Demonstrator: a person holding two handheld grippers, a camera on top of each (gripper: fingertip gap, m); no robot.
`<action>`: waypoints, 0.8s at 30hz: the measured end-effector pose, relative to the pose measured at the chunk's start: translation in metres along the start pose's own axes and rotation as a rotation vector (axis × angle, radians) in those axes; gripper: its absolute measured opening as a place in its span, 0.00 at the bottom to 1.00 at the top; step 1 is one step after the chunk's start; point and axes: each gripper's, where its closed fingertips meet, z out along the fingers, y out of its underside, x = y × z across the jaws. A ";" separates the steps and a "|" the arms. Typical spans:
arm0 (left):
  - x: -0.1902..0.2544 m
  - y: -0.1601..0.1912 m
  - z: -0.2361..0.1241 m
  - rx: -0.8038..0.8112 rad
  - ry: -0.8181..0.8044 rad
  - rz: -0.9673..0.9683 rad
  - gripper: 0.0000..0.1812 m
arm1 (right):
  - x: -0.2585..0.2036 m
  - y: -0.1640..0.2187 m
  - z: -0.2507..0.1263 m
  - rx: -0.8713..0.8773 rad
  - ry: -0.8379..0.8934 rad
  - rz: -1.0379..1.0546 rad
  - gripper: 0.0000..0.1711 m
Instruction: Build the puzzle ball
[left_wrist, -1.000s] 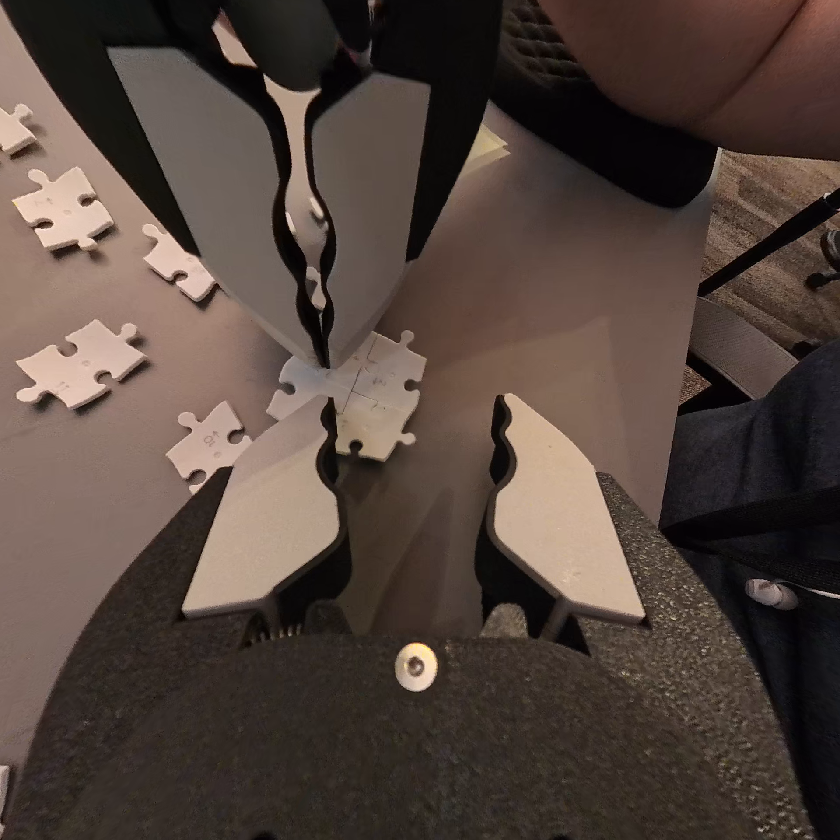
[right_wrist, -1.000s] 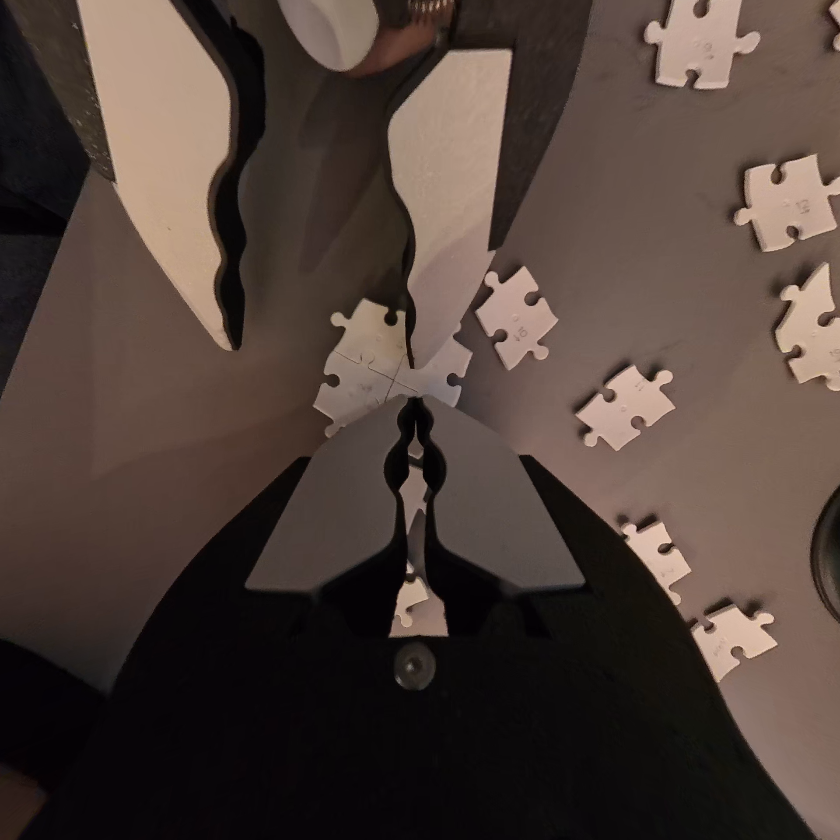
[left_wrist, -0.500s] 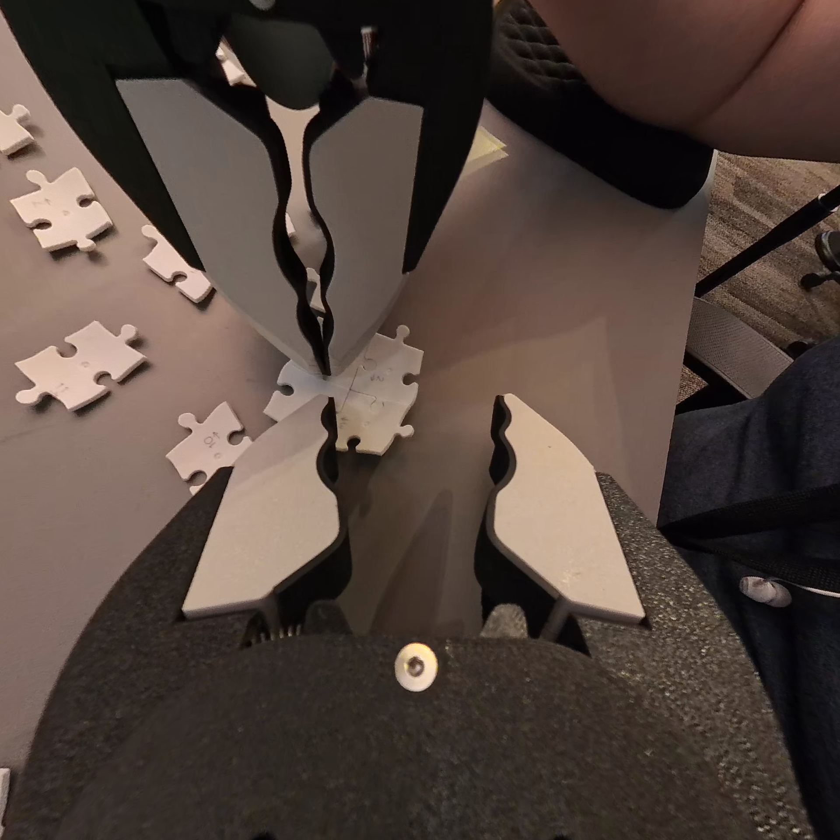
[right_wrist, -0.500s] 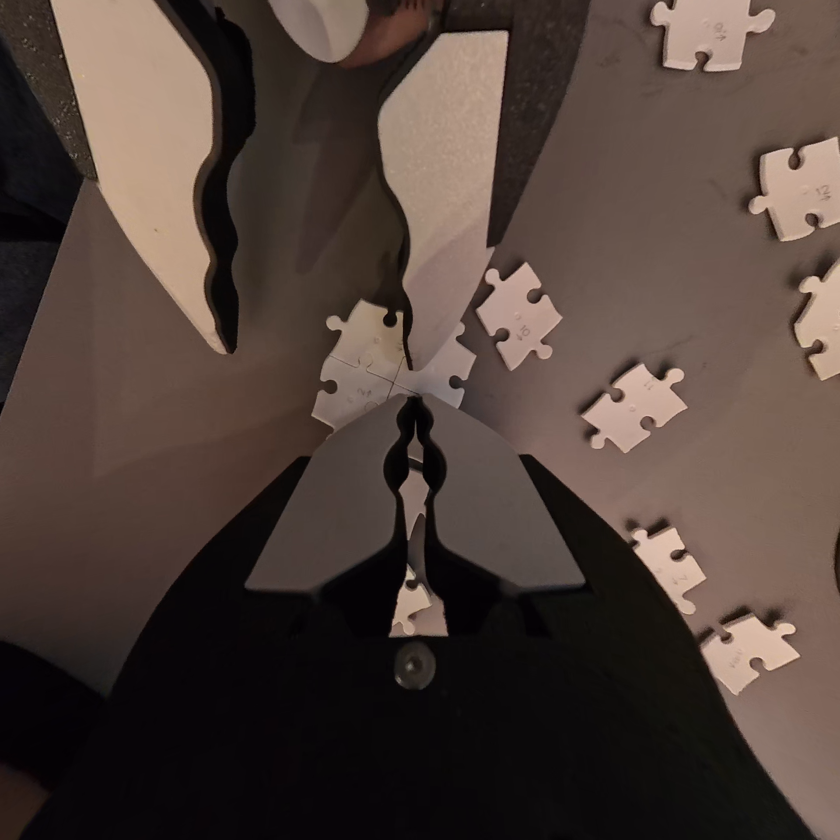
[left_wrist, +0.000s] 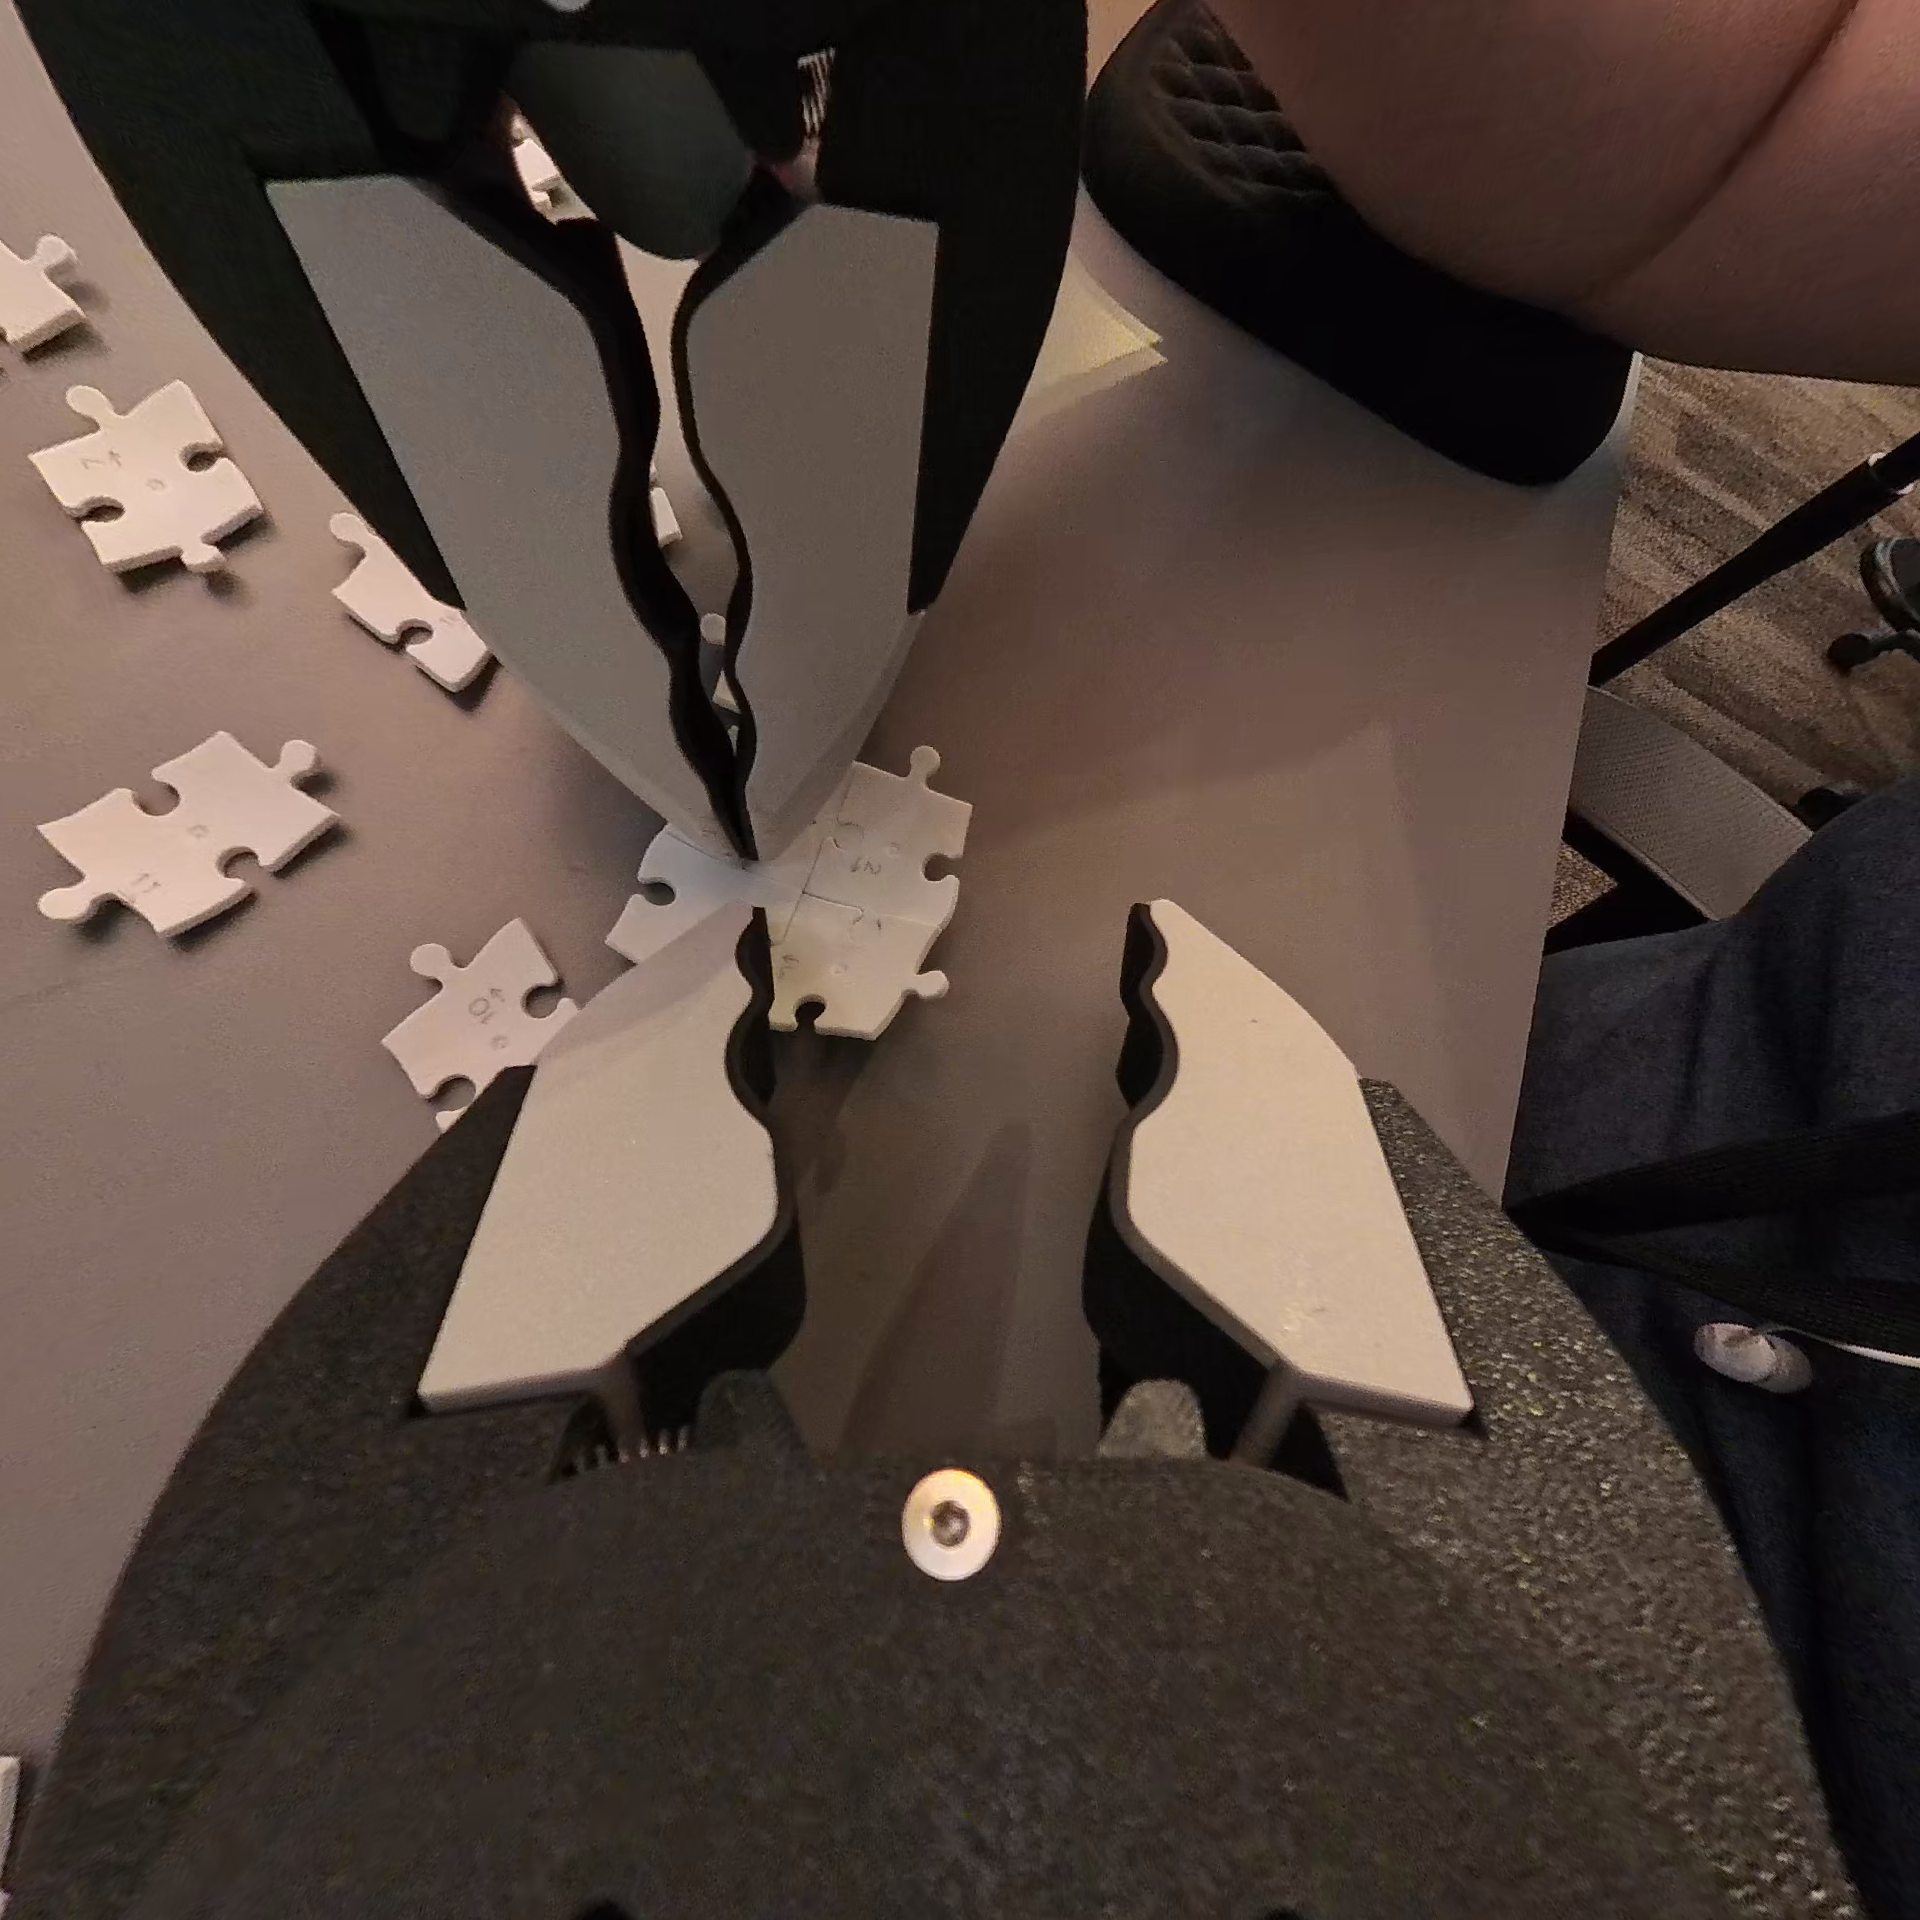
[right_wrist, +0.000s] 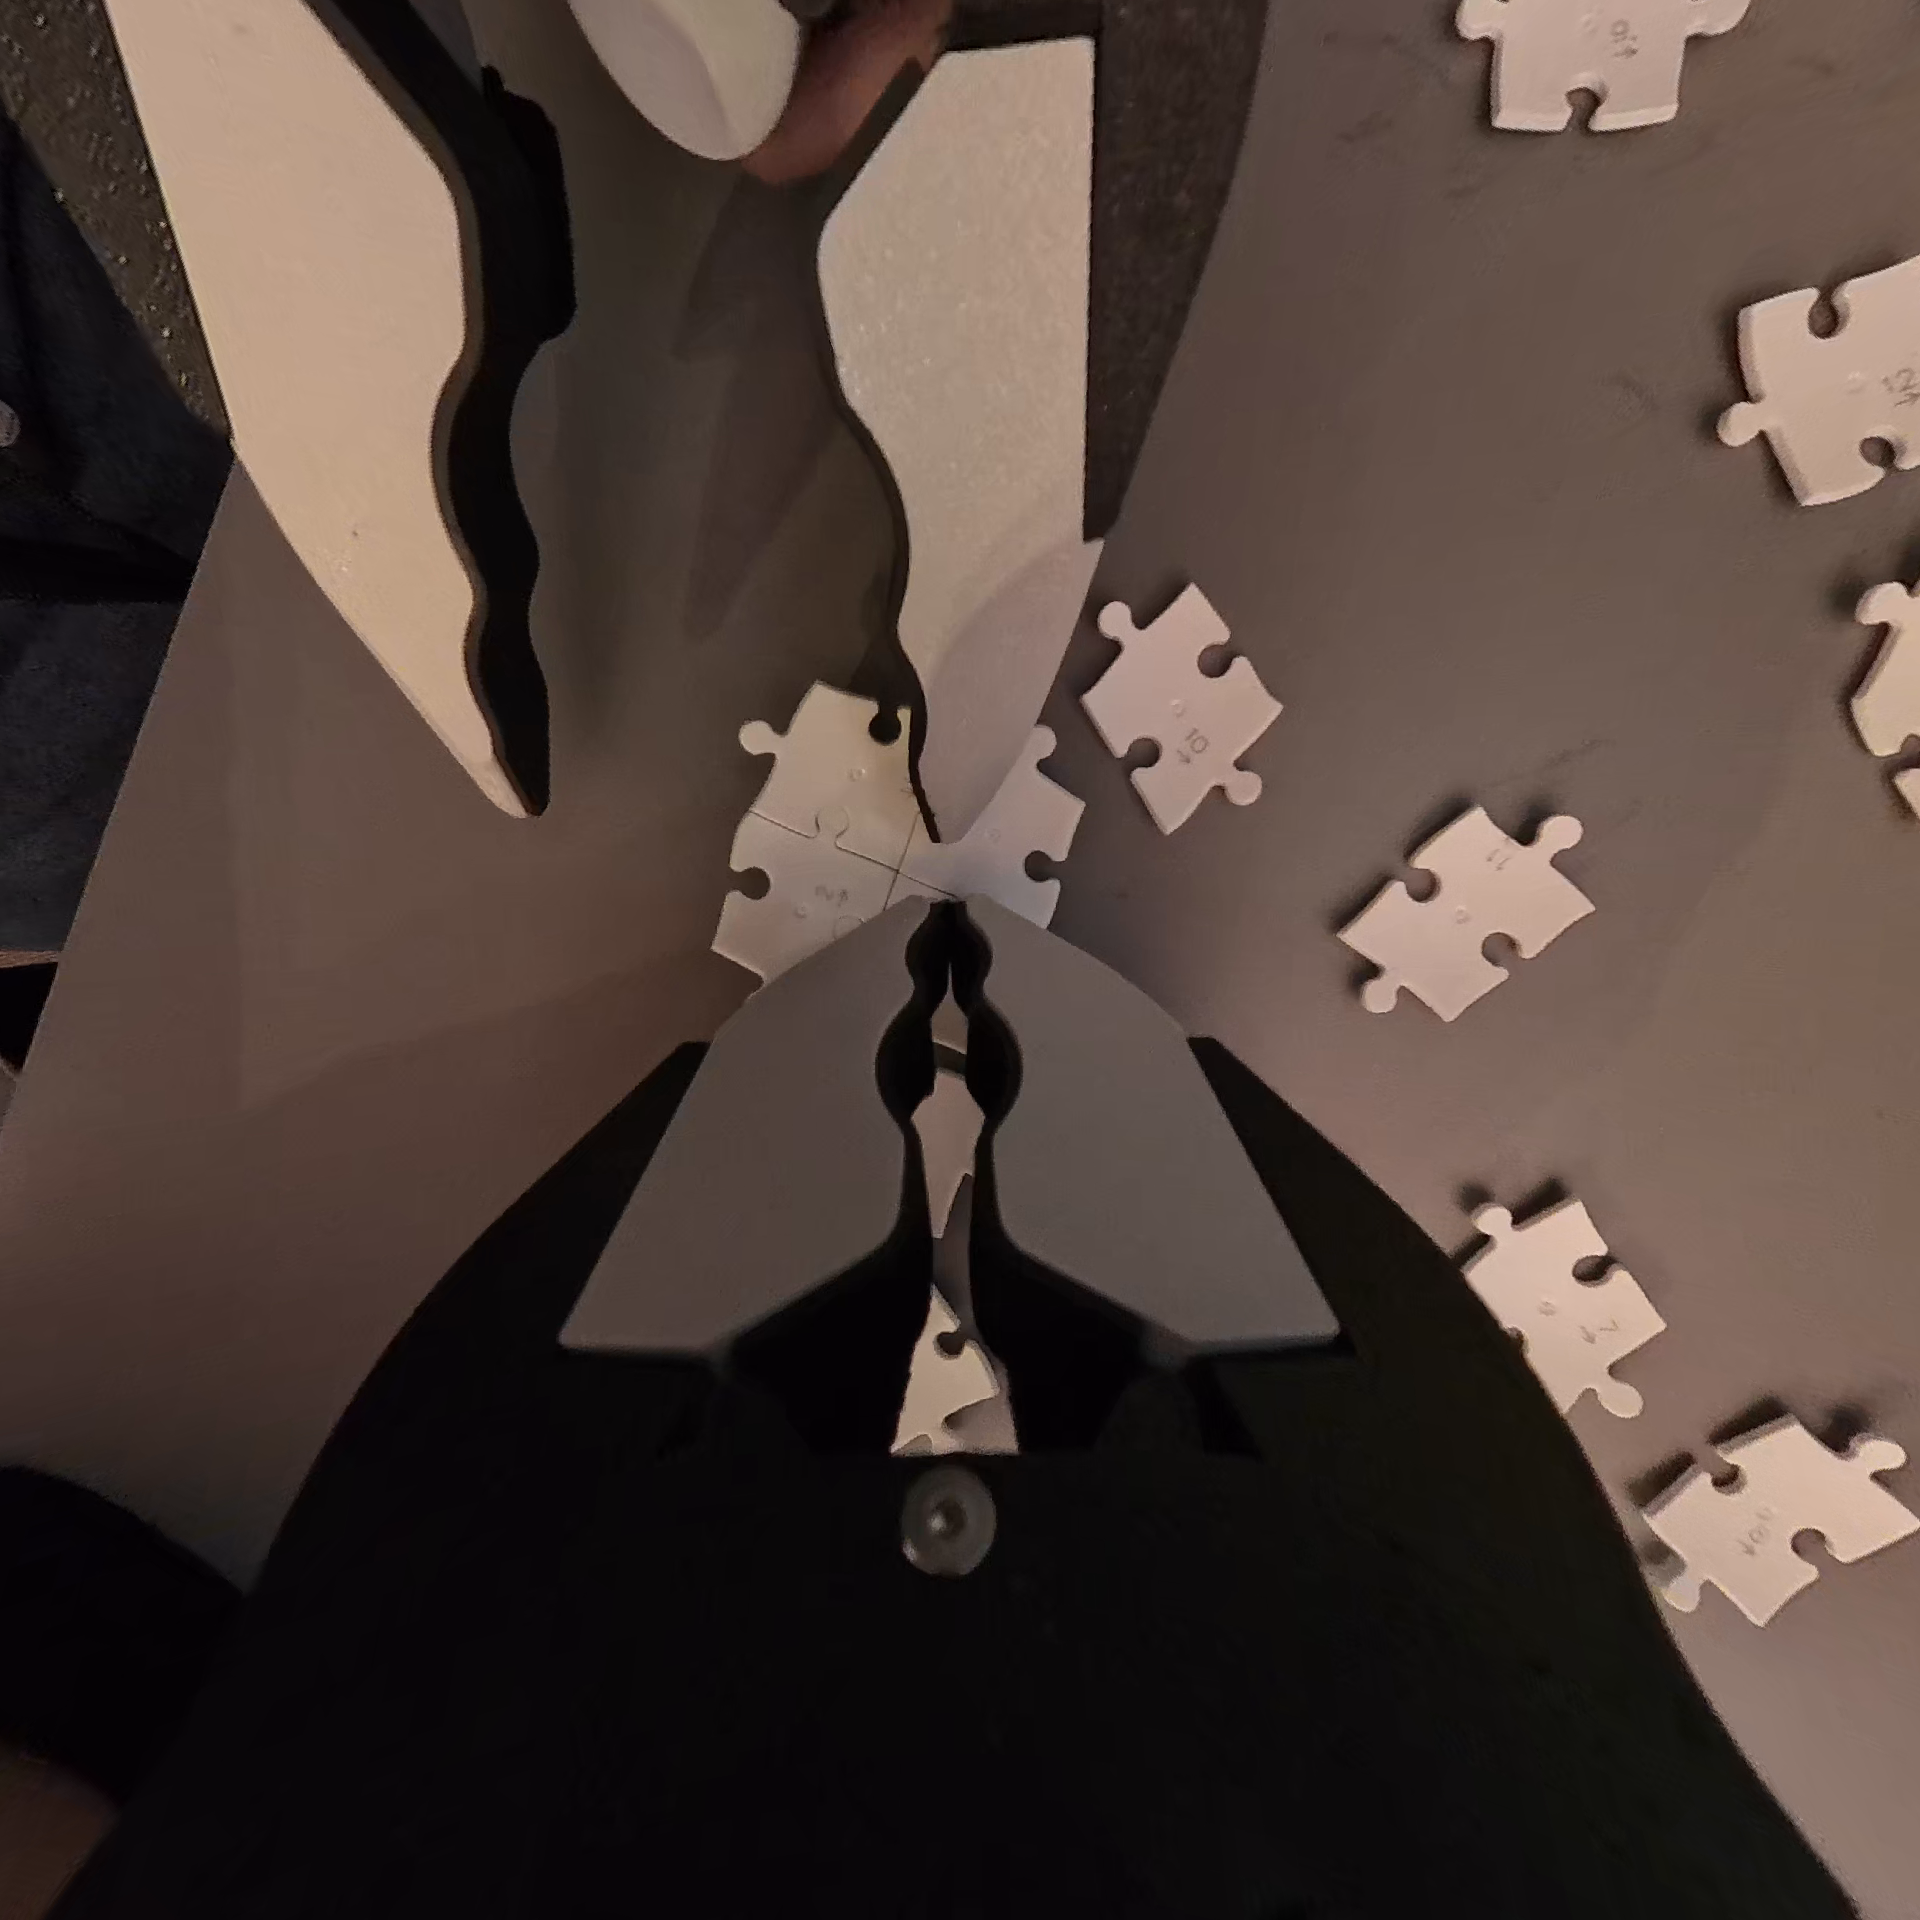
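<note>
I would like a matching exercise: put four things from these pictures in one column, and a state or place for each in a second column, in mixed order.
Things:
1. left gripper
2. right gripper
3. joined cluster of pieces
4. loose pieces

States or places:
a. scattered singly on the table
b. fingers wide apart
c. fingers closed, tips down on the cluster
d. lying flat between the two grippers

Pairs: 1-b, 2-c, 3-d, 4-a

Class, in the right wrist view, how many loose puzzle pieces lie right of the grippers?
7 loose pieces: one at top, two at the right edge, two beside the joined cluster, two lower right. Others hide behind the right gripper.
</note>
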 end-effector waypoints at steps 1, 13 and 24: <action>0.000 0.000 0.000 -0.002 -0.001 0.000 0.36 | 0.000 0.000 0.000 -0.006 -0.001 0.004 0.01; -0.001 -0.001 0.000 0.011 -0.003 -0.009 0.36 | 0.007 -0.026 -0.038 0.172 0.071 -0.040 0.01; -0.008 -0.009 -0.032 0.106 -0.021 -0.049 0.36 | -0.002 -0.016 0.003 0.012 0.041 -0.090 0.01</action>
